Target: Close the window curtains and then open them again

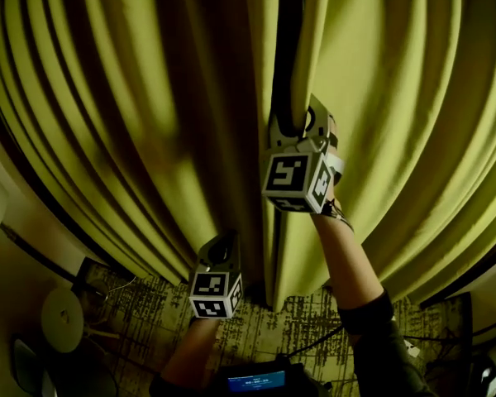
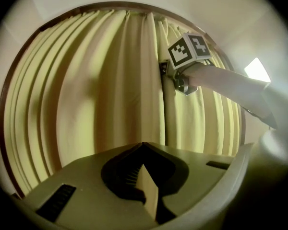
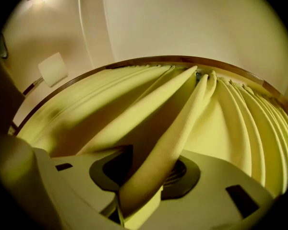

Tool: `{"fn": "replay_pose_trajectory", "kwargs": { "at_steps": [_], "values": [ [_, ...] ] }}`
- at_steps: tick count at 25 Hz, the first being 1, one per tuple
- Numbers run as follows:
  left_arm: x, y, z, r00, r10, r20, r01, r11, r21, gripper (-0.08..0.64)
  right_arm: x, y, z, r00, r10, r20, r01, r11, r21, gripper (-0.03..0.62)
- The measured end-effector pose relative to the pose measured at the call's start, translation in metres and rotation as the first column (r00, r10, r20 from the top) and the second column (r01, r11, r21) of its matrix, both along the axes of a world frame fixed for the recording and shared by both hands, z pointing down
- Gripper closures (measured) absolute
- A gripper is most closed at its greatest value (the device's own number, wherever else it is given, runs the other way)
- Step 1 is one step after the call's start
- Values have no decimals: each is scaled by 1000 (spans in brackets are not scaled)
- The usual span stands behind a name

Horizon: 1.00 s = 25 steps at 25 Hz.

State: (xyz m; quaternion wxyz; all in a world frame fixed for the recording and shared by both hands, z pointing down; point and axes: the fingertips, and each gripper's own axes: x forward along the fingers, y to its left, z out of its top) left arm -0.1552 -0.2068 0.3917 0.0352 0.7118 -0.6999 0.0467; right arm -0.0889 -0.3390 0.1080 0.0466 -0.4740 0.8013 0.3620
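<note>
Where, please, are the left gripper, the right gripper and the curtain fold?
left gripper (image 1: 221, 246): head view, between its fingertips.
right gripper (image 1: 296, 116): head view, between its fingertips.
curtain fold (image 3: 177, 123): right gripper view, the fold's middle.

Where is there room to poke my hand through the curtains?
Only the dark slit between the left curtain and the right curtain, just above the right hand-held gripper. Everywhere else the folds hang packed close together.
</note>
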Motion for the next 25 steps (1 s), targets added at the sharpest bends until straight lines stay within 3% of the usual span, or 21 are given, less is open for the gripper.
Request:
{"fn": "replay_pose_trajectory", "kwargs": {
  "at_steps": [3, 7, 12, 17, 20, 22, 25],
  "values": [
    [-8, 0, 5, 999, 49, 2, -49, 999, -23, 560, 23, -13, 12, 992, 65, 107, -54, 994, -96, 405],
    [-26, 35, 13, 996, 87, -7, -87, 996, -28, 560, 61, 19, 24, 963, 170, 211, -137, 977, -162, 405],
    [-45, 68, 37, 990, 138, -31, -140, 989, -47, 560, 72, 54, 75, 950, 261, 171, -209, 939, -271, 405],
    [-64, 104, 66, 984, 174, -24, -176, 982, -74, 560, 60, 95, 172, 964, 261, 58, -220, 899, -378, 409],
    [-77, 125, 83, 981, 193, -30, -195, 975, -103, 560, 52, 130, 238, 969, 245, -21, -223, 842, -491, 434],
    [-89, 141, 93, 979, 199, -39, -203, 972, -123, 560, 44, 158, 277, 977, 210, -30, -190, 801, -567, 440],
    [-112, 162, 104, 979, 199, -40, -202, 968, -149, 560, 38, 199, 332, 984, 176, -23, -144, 718, -681, 528]
  ]
}}
